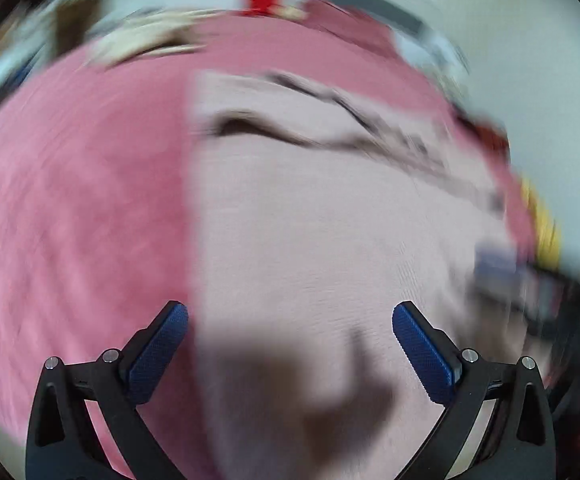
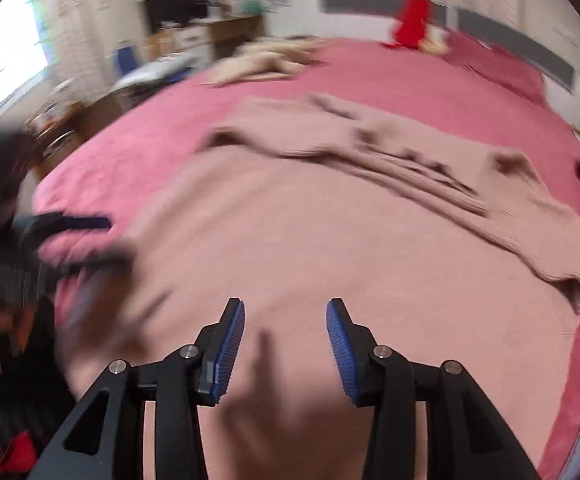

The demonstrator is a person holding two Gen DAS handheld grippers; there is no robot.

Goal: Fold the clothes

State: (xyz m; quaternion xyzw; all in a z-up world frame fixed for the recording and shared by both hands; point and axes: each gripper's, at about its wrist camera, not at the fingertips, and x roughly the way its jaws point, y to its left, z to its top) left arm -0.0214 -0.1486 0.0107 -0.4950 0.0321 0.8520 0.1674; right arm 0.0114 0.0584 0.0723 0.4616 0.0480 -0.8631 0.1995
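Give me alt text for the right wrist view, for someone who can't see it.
A pale pink sweater lies spread on a darker pink bed cover. The right hand-held gripper hangs above it, open and empty. The left hand-held gripper blurs at the left edge.

The left gripper (image 1: 290, 344) had 2 black fingers of angular, cut-out plastic, each faced with a blue textured pad (image 1: 158, 354). Round silver screw heads sat at the finger joints, 2 on each side. The right gripper (image 2: 286, 350) was built alike: black triangular-windowed arms, blue ribbed pads (image 2: 230, 354) and 4 silver screw heads. In the right wrist view the other gripper showed only as a dark blur, and a dark ribbed sleeve (image 2: 14, 276) lay behind it.
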